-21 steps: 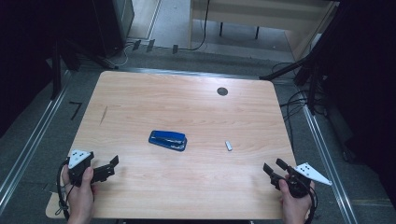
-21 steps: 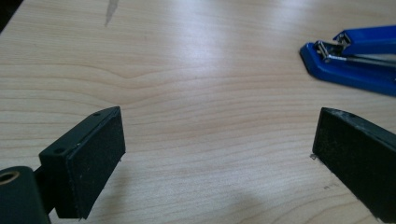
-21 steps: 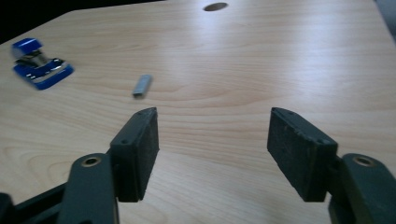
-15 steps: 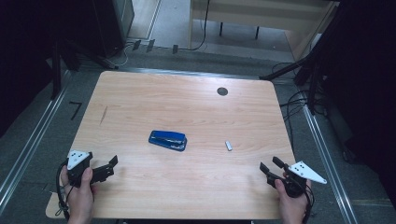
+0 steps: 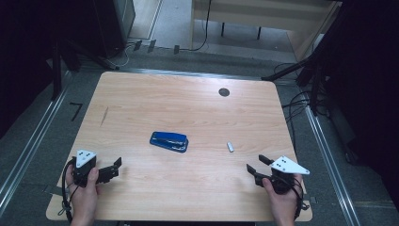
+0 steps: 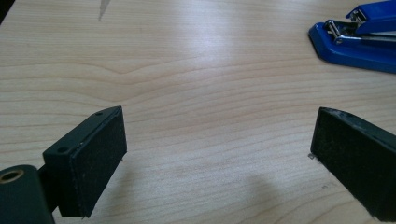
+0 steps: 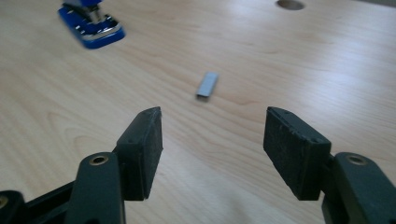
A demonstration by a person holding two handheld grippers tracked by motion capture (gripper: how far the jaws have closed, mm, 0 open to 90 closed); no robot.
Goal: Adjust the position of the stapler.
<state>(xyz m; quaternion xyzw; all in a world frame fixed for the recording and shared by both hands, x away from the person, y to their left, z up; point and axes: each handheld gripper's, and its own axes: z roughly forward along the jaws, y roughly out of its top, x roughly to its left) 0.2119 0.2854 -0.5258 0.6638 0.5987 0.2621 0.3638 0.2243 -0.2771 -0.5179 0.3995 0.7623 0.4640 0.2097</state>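
The blue stapler lay flat near the middle of the wooden worktop, with bare wood on every side of it. A small grey strip of staples lay to its right, apart from it and well in from the right edge. The left claw sat low over the near left corner of the worktop, close to the front edge, and its jaws stood wide apart with nothing but wood between them (the stapler showed far off at the top right of the left gripper view). The right claw sat over the near right corner, also close to the front edge, and its jaws were spread apart and gripped nothing. In the right gripper view the strip of staples lay ahead of the jaws, near but not touched, and the stapler was farther off to the left. A dark round hole sat near the far edge. Between the two claws the front of the worktop was plain wood.
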